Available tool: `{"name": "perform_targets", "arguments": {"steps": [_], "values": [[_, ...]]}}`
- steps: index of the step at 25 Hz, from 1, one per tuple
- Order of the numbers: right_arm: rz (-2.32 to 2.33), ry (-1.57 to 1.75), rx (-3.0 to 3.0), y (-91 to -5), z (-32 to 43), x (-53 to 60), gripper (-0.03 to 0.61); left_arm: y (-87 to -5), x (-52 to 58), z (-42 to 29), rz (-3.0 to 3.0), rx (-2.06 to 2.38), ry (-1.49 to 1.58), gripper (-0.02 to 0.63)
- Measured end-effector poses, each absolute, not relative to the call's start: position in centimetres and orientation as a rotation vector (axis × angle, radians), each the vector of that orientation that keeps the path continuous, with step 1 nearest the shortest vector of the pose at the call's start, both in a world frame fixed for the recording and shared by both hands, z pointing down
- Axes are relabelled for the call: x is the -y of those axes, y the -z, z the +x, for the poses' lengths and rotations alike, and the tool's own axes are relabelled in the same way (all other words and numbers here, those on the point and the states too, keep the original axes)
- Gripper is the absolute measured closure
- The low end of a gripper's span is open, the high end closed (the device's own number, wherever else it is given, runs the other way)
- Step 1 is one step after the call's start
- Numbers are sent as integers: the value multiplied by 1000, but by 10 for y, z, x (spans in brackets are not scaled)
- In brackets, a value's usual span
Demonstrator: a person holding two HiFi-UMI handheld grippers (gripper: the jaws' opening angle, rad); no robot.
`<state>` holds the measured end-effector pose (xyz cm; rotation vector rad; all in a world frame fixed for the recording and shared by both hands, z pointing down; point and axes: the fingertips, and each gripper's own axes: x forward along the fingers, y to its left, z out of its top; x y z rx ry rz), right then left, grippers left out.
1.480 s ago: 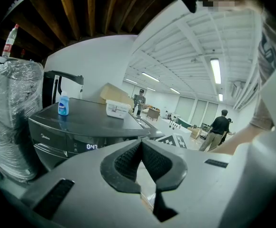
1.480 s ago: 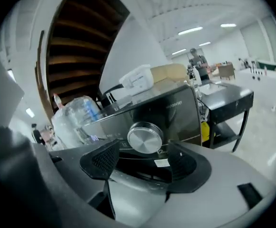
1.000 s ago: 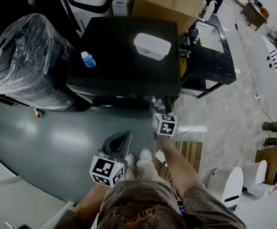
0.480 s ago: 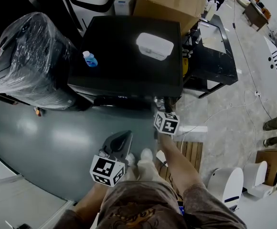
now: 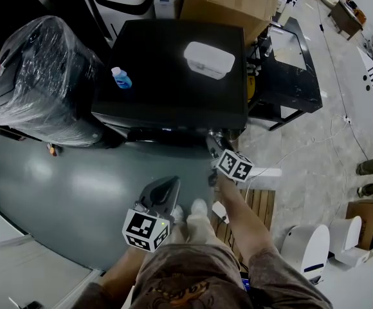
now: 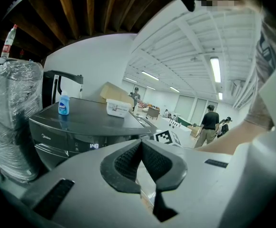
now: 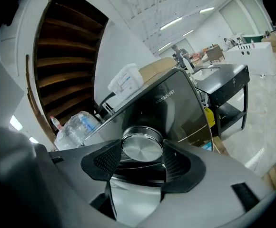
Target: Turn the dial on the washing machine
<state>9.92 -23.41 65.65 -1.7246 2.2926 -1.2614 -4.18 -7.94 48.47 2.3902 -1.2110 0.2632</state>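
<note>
**Head view.** The black washing machine [image 5: 173,76] stands ahead of the person, with a blue detergent bottle [image 5: 119,78] and a white lidded container [image 5: 209,60] on its top. The right gripper [image 5: 215,145] reaches the right end of the machine's front panel. The left gripper [image 5: 168,184] hangs lower and well apart from the machine, over the grey floor [image 5: 77,185].

**Left gripper view.** The left gripper's fingers [image 6: 128,158] meet at their tips and hold nothing. The lit display [image 6: 94,146] shows on the machine's front panel beyond.

**Right gripper view.** The round brushed-metal dial [image 7: 142,148] sits on the front panel, between the right gripper's fingers. They stand wide, have just been closing a little, and appear to press on the dial's rim from both sides.

**Step in hand (judged).** The dial is gripped and being turned. To do this well, the gripper should probably roll about the dial's own axis, without drifting sideways. Pressure should stay even on both sides, since the smooth metal rim looks likely to slip. The display gives a ready check that the turn has registered.
</note>
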Motion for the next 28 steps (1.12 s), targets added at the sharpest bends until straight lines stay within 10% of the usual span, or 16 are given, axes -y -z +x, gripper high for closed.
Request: {"name": "perform_targets", "arguments": {"steps": [28], "values": [[-1152,1487,-1682,-659,108,234,313,-489,75,-40,2380,1216,-302,617]]}}
